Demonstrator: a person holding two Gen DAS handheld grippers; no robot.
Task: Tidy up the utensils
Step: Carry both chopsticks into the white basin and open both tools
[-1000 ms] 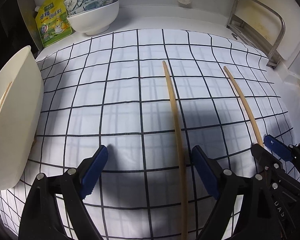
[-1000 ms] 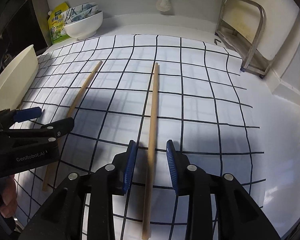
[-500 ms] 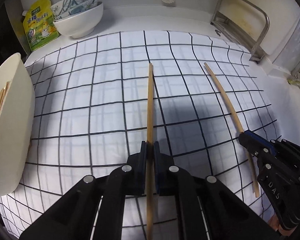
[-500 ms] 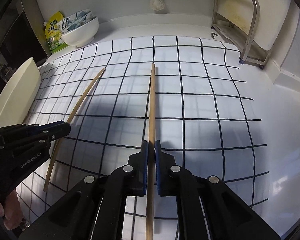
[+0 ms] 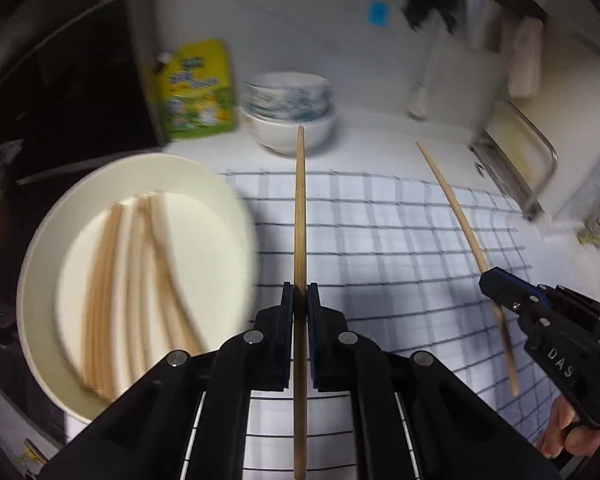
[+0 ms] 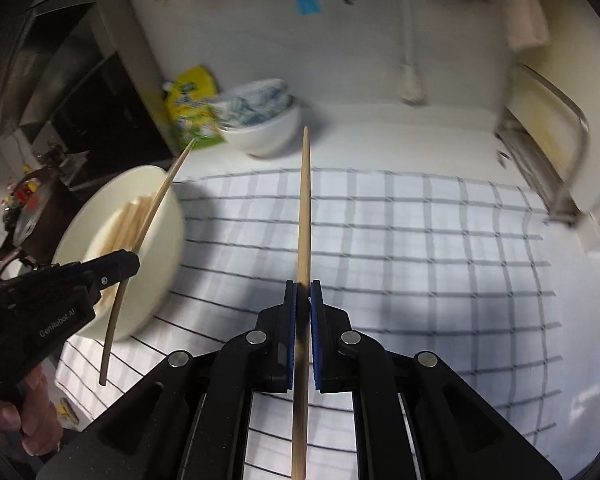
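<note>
Nearest in each wrist view, a gripper clamps a wooden chopstick between its blue pads: the left gripper [image 5: 299, 300] holds one chopstick [image 5: 299, 216] lifted off the checked cloth [image 5: 400, 248], and the right gripper [image 6: 303, 298] is clamped on the other chopstick [image 6: 305, 208] — also raised. Left of them, the cream plate [image 5: 228, 184] carries several more chopsticks [image 5: 140, 280]. Beyond, by the wall, stand stacked bowls [image 5: 290, 120] and a yellow-green pouch [image 5: 198, 92] — both blurred.

Dim; motion-blurred; dark fisheye corners
</note>
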